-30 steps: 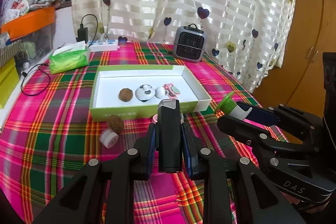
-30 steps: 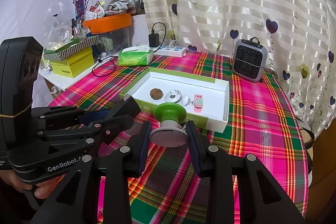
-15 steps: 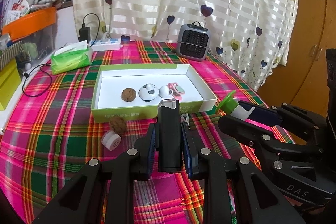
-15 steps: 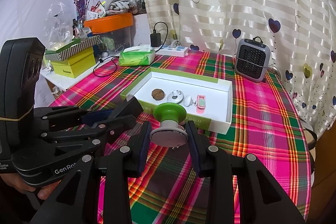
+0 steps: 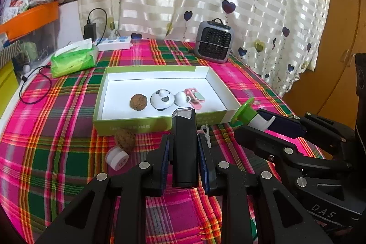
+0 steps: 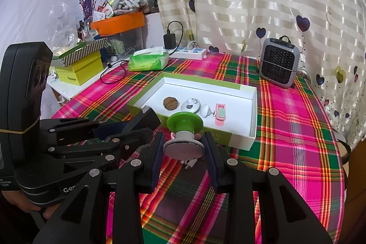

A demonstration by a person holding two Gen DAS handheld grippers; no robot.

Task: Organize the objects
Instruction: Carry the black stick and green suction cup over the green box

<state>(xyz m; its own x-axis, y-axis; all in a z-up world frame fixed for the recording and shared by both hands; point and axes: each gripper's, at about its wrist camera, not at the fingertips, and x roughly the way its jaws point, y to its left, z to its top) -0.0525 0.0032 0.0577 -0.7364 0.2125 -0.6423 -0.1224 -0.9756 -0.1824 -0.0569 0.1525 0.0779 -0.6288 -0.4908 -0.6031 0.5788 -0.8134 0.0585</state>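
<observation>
**Both grippers loaded in front of the open box**

Nearest in the left wrist view, the left gripper (image 5: 184, 153) is clamped on a black rectangular device (image 5: 184, 148), its long axis running straight away along the fingers, the clear-capped end pointing at the box; its rear end is cut off behind the pads. The right gripper (image 6: 183, 150) pinches a green-topped stopper (image 6: 184, 129) by its grey disc, axis tilted up and away, green flange foremost.

On the plaid tablecloth (image 5: 57, 152), just before the box, lie a walnut (image 5: 124, 140) touching a small white roll (image 5: 116, 158); a small white clip behind the left pad is hard to make out.

Beyond, the green-walled box (image 5: 128, 126) holds another walnut, a panda-faced piece (image 5: 162, 100), a white ball and a pink item, partly overlapping.

Farthest stand a grey heater (image 5: 214, 41) and tissue pack (image 5: 73, 58).
</observation>
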